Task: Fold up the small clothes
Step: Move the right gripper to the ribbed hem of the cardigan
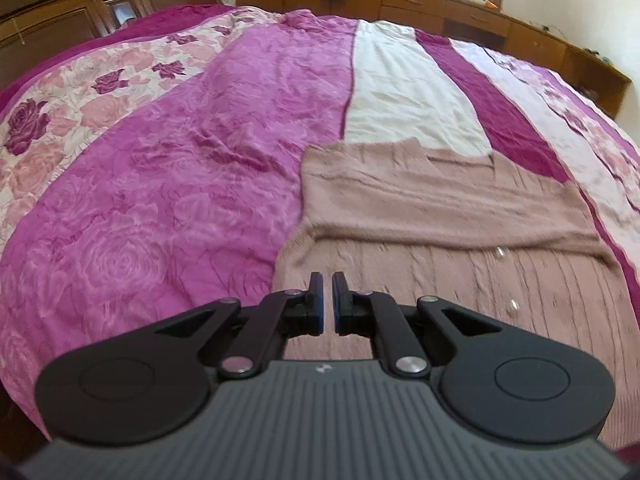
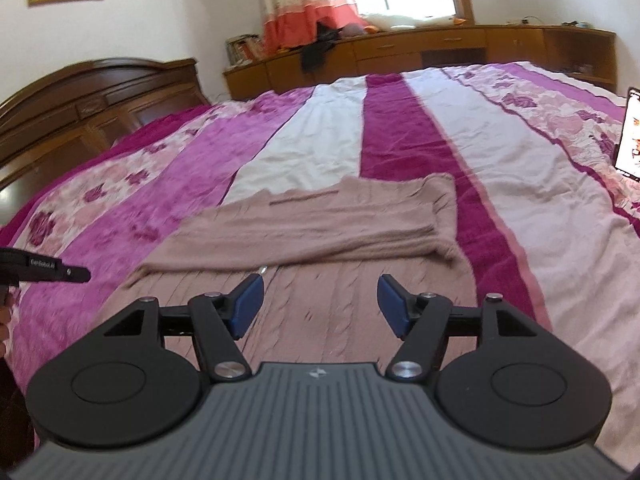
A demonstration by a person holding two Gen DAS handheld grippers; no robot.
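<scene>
- Two grippers hover over the pink sweater [image 1: 440, 216] on the bed [image 1: 160, 184]: left gripper [image 1: 327, 280] nearly clenched, empty; right gripper [image 2: 320, 284] spread wide.
- Pinching only the top layer could undo the sleeve fold [image 2: 320, 228].
- Buttons [image 1: 499, 254] may snag.
</scene>
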